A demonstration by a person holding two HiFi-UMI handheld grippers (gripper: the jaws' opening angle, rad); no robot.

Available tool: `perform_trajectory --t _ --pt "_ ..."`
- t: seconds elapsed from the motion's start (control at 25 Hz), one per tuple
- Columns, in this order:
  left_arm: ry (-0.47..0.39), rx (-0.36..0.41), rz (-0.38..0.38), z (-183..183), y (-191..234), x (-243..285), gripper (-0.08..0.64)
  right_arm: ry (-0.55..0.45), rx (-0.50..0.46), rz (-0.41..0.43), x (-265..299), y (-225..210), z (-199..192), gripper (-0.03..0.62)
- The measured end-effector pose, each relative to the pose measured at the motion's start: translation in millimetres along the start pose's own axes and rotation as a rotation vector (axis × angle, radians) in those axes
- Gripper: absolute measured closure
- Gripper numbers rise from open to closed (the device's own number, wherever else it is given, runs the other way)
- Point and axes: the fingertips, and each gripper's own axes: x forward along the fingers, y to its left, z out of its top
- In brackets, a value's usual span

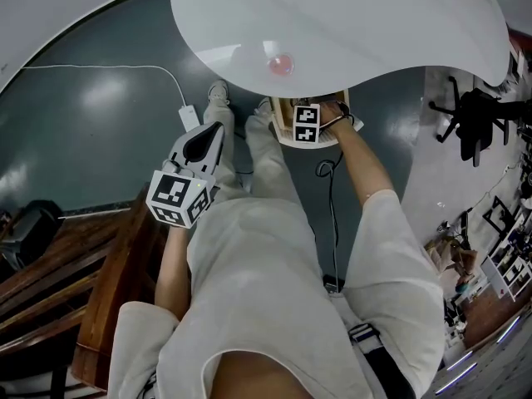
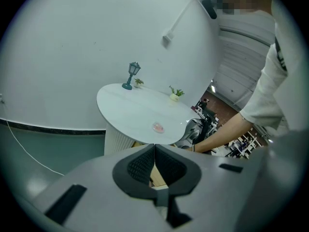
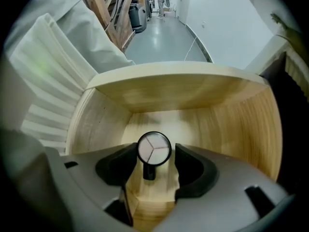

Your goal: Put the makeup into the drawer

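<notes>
Right gripper view — round makeup [image 3: 154,148] between parted jaws, inside wooden drawer [image 3: 241,124]

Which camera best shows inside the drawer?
The right gripper view: it looks straight into the drawer, showing walls and floor. The head view catches only its rim under the table; the left gripper view, a wood sliver.

Head camera: steeply down my front. Left gripper [image 2: 154,149] camera: table [image 2: 130,105] ahead, shared with head. Right gripper [image 3: 155,150] camera: close into drawer [image 3: 193,88].
</notes>
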Motion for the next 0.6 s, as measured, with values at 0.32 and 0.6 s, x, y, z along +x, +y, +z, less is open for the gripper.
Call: perform_trajectory --t 0.32,0.6 --pt "-0.021 0.02 -0.023 6 -11 -5 0.548 -0.04 0.047 -0.045 -29 4 8 0.326" --pt "-0.054 0.069 -0.048 31 -28 -13 0.548 -0.075 0.063 -0.12 -76 7 18 0.337"
